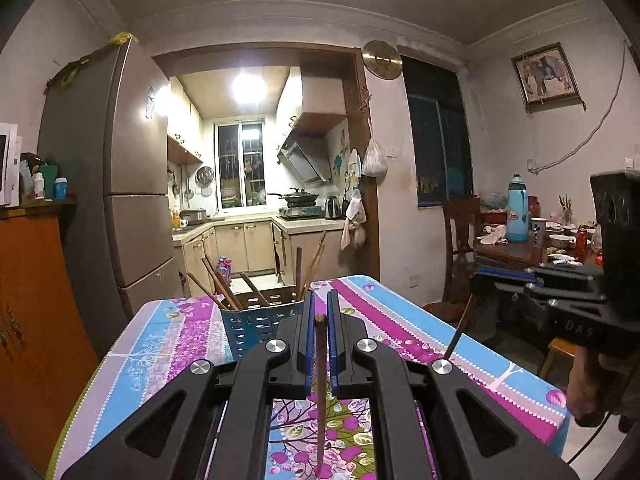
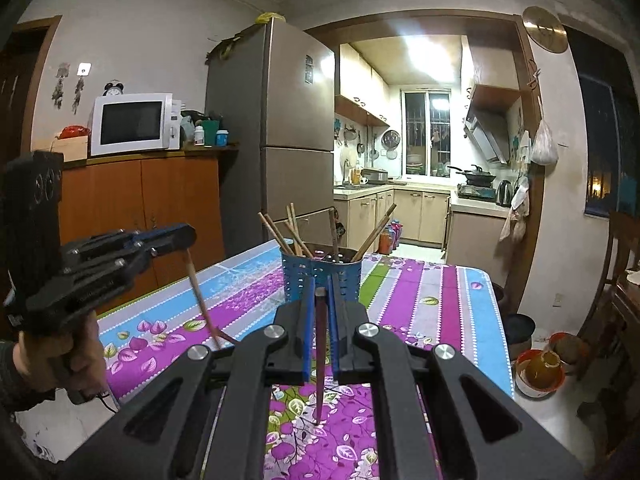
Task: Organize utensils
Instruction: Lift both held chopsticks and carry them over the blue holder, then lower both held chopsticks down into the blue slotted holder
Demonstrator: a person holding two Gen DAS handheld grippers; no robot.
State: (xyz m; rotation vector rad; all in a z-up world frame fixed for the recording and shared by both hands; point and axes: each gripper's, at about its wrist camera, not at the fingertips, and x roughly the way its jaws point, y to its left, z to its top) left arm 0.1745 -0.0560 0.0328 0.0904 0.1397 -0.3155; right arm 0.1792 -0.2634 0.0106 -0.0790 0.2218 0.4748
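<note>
The tabletop [image 1: 420,332], wide and flat under a glossy floral cloth of purple, blue and white stripes, carries at its far end, toward twelve o'clock in both wrist views, a blue perforated plastic holder [image 2: 320,276] with several brown wooden chopsticks [image 2: 280,236] leaning out at loose angles. The left claw [image 1: 320,316] is clamped tight on one slim, round, dark wooden chopstick [image 1: 321,380] that hangs nearly upright, tip down toward six o'clock above the cloth. The right claw [image 2: 320,304] is likewise closed on a darker reddish chopstick [image 2: 320,352], also hanging upright. I judge the sticks may pivot or slip, since smooth tapered wood is pinched near the top; a swinging tip could miss the holder's opening, strike the leaning sticks, or tip the light holder.
</note>
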